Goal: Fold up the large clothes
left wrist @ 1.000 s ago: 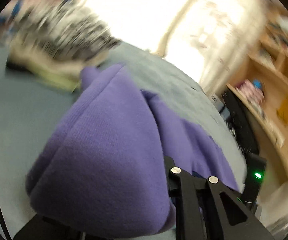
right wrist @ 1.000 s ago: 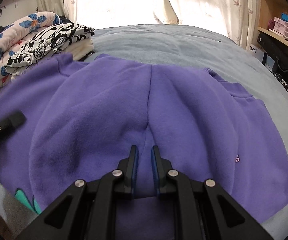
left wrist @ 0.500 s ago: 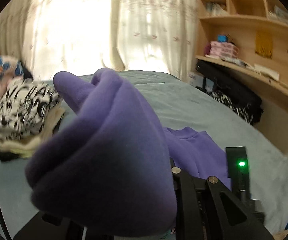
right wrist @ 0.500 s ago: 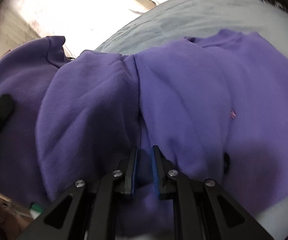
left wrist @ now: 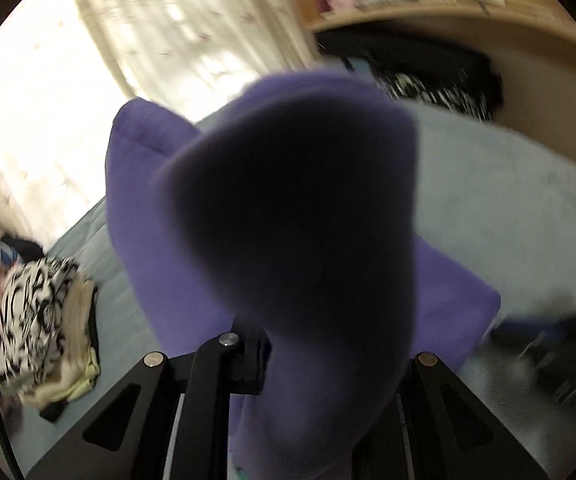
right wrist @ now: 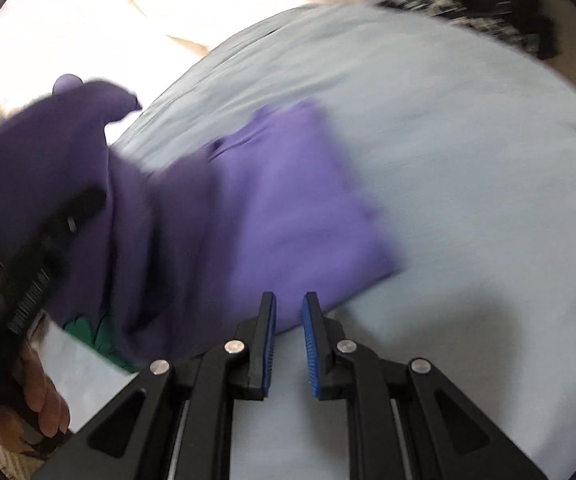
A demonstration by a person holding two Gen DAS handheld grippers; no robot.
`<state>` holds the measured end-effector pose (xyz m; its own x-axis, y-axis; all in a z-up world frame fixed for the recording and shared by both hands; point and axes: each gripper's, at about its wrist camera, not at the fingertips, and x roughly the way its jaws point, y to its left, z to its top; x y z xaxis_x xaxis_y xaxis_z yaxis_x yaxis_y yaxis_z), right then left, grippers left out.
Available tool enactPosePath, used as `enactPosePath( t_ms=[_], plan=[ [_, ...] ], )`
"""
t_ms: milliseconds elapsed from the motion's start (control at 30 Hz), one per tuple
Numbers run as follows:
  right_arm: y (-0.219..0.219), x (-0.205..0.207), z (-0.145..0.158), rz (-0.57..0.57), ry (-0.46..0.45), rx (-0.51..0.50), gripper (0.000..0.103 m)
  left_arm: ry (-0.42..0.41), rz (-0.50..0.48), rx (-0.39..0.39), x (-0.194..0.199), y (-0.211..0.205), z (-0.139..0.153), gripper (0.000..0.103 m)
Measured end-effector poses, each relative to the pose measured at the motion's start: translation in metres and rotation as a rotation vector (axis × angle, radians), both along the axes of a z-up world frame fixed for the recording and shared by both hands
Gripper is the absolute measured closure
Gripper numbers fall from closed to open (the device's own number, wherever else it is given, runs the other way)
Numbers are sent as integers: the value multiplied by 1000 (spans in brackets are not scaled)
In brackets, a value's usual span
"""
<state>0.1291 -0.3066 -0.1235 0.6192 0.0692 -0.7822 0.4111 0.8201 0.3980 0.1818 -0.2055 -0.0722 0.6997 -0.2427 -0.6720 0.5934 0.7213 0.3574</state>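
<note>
A purple sweatshirt [right wrist: 279,200] lies partly on the pale blue bed [right wrist: 468,168]. Its left part is lifted and draped over my left gripper [right wrist: 47,240], seen from the side in the right wrist view. In the left wrist view the purple cloth [left wrist: 296,216] bulges right in front of the lens and hides the fingertips of my left gripper [left wrist: 320,364], which is shut on it. My right gripper [right wrist: 288,312] is slightly open and empty, just in front of the sweatshirt's near edge, with blue pads [right wrist: 312,344] showing.
A stack of folded clothes with a black-and-white print on top [left wrist: 39,312] sits at the left of the bed. Curtains and a bright window [left wrist: 87,80] lie behind. Wooden shelves and dark bags [left wrist: 428,68] stand at the right.
My right gripper has let go of the sweatshirt and pulled back. The left gripper has carried its part of the cloth higher and across; both views swung right.
</note>
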Motion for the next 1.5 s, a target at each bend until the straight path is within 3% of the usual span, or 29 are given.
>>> enactPosePath(
  t_ms=[167, 500, 600, 667, 700, 733, 833, 900, 1133, 1233, 1267, 1500],
  plan=[
    [-37, -20, 7, -97, -8, -33, 89, 45, -62, 94, -4, -44, -35, 86],
    [-49, -30, -2, -113, 34, -34, 89, -8, -132, 219, -34, -97, -90, 82],
    [-49, -34, -2, -96, 41, -44, 89, 9, -131, 183, -33, -95, -85, 76],
    [-50, -35, 2, -87, 34, -52, 89, 34, -148, 142, -33, -88, -77, 53],
    [-50, -36, 4, -82, 33, -57, 89, 53, -168, 127, -36, -86, -74, 34],
    [-51, -37, 6, -76, 32, -60, 89, 54, -177, 125, -35, -80, -73, 21],
    [-50, -40, 11, -59, 18, -50, 89, -34, -213, 163, -52, -81, -70, 9],
    [-48, -42, 16, -45, 4, -54, 89, -42, -242, 153, -55, -76, -66, 9],
    [-40, -36, 46, 63, -55, -59, 87, 70, -287, 50, -53, -56, -52, 9],
    [-38, -25, 68, 160, -113, -16, 75, 122, -299, -6, -48, -45, -41, 9],
    [-37, -18, 77, 205, -139, 2, 65, 132, -297, -20, -47, -43, -38, 9],
    [-28, 28, 101, 355, -142, 39, 63, 243, -275, -170, -30, -20, -26, 9]
  ],
)
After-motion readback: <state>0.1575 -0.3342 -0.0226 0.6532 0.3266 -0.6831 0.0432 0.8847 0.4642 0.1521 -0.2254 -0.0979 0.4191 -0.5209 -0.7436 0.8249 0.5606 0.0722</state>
